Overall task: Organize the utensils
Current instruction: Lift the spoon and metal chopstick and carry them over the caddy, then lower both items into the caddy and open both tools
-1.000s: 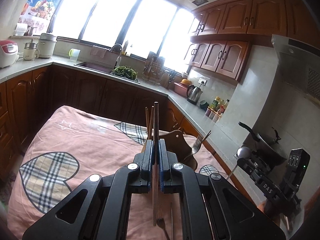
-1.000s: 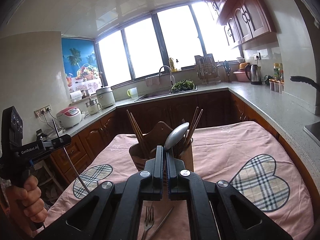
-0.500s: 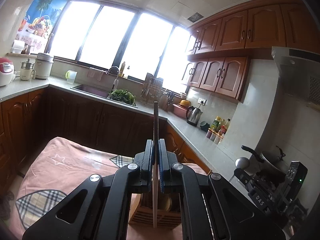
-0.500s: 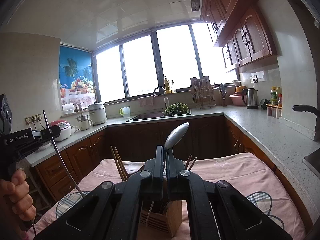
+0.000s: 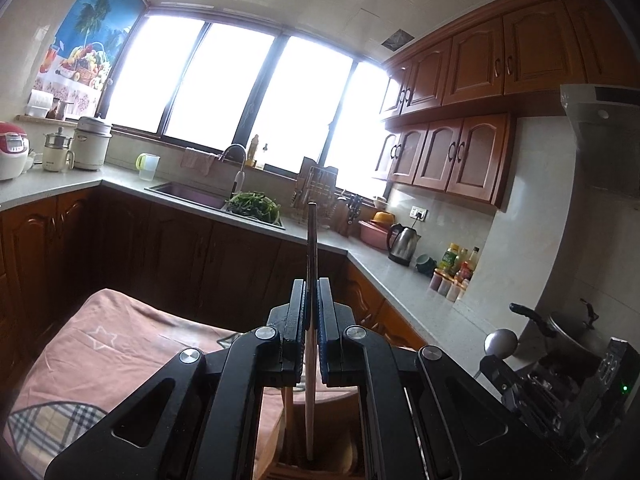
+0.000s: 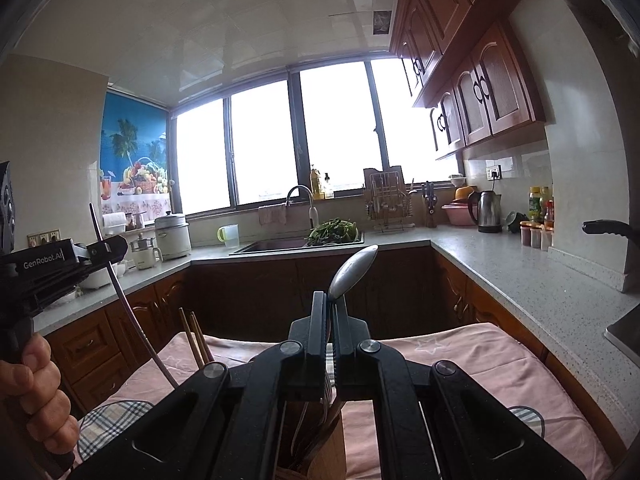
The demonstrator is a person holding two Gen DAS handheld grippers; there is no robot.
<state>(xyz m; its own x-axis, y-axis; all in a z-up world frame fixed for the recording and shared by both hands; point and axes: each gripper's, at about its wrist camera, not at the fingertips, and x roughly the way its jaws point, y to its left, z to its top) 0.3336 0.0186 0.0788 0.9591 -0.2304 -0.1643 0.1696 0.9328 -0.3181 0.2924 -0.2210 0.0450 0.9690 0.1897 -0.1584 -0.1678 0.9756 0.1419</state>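
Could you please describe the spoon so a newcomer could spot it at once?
Find the pink cloth-covered table and the wooden utensil holder on it. Above the holder, the right gripper clamps a shiny metal spoon, bowl upward, unlike the brown wooden chopsticks nearby.

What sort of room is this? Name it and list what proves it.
A home kitchen, almost certainly. A sink with a tap and a heap of greens sits under the windows, an electric kettle stands on the stone counter, and wooden wall cabinets hang above.
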